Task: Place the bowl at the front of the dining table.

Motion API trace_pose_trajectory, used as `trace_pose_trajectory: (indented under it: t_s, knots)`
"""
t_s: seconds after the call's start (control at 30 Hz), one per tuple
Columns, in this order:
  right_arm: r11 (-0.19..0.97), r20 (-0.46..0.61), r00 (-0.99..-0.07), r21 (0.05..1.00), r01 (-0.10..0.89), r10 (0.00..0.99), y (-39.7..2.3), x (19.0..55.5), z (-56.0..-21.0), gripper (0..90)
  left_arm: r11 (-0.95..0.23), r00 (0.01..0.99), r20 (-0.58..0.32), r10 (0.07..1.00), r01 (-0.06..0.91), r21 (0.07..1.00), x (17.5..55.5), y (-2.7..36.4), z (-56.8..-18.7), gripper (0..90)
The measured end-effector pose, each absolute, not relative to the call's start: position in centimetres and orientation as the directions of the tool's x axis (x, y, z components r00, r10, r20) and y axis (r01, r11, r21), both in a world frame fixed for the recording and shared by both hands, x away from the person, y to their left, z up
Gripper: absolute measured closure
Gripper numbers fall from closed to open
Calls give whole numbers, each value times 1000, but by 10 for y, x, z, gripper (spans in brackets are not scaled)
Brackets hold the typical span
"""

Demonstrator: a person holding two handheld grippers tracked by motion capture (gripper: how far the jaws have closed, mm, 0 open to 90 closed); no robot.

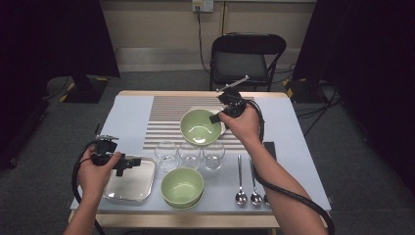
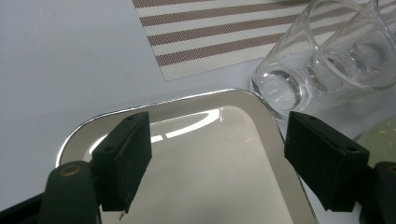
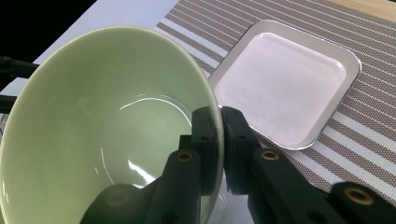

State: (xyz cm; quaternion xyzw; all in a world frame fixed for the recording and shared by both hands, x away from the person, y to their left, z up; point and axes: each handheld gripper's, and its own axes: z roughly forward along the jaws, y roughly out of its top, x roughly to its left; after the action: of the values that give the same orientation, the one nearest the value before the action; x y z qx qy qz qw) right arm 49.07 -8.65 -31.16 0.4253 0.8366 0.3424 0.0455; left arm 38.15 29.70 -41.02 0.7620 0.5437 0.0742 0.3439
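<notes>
**Bowl lifted by its rim above the striped mat**

High view: the right tool point(image 1: 215, 119) pinches the near-right rim of a green bowl point(image 1: 199, 127), which hangs over the striped mat point(image 1: 166, 115) and partly hides a white square plate point(image 1: 223, 128) there. A rim grip leaves the bowl's base free, seemingly for setting it on that plate. Off the mat's near-left corner, the left tool point(image 1: 131, 163) waits over a steel tray point(image 1: 131, 186); a second green bowl point(image 1: 182, 186), three glasses point(image 1: 190, 154) and spoons point(image 1: 241, 178) line the worktop point(image 1: 127, 117) along the mat's near edge.

Left gripper view: the left tool point(image 2: 217, 154) stands wide with nothing between its jaws, the tray point(image 2: 261, 112) below them and the mat point(image 2: 205, 37) beyond.

Right gripper view: the right tool point(image 3: 219, 142) is clamped narrow on the bowl's point(image 3: 93, 116) thin wall, one jaw inside, one outside. The bowl is tilted, clear of the plate point(image 3: 285, 79), which lies bare on the mat point(image 3: 369, 144).
</notes>
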Motion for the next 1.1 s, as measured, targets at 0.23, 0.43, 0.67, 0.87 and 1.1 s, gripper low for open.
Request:
trace_pose_trajectory:
  t_s: [0.23, 0.43, 0.67, 0.87, 1.1]
  knots:
    - [402, 212, -630, 610, 683, 747, -86, 494, -312, 850, -169, 393, -260, 882, 779, 603, 381, 297, -410, 233]
    - [392, 216, -619, 608, 690, 755, -87, 497, -312, 849, -168, 395, -262, 880, 778, 606, 381, 297, -410, 233]
    - [373, 226, -606, 612, 697, 762, -89, 502, -315, 849, -167, 394, -261, 881, 776, 608, 381, 298, -410, 233]
    - [366, 223, -593, 608, 705, 774, -92, 507, -318, 849, -168, 396, -263, 880, 776, 607, 381, 297, -411, 234]
    - [351, 235, -584, 610, 711, 777, -92, 511, -319, 849, -166, 395, -267, 879, 779, 605, 381, 298, -410, 233]
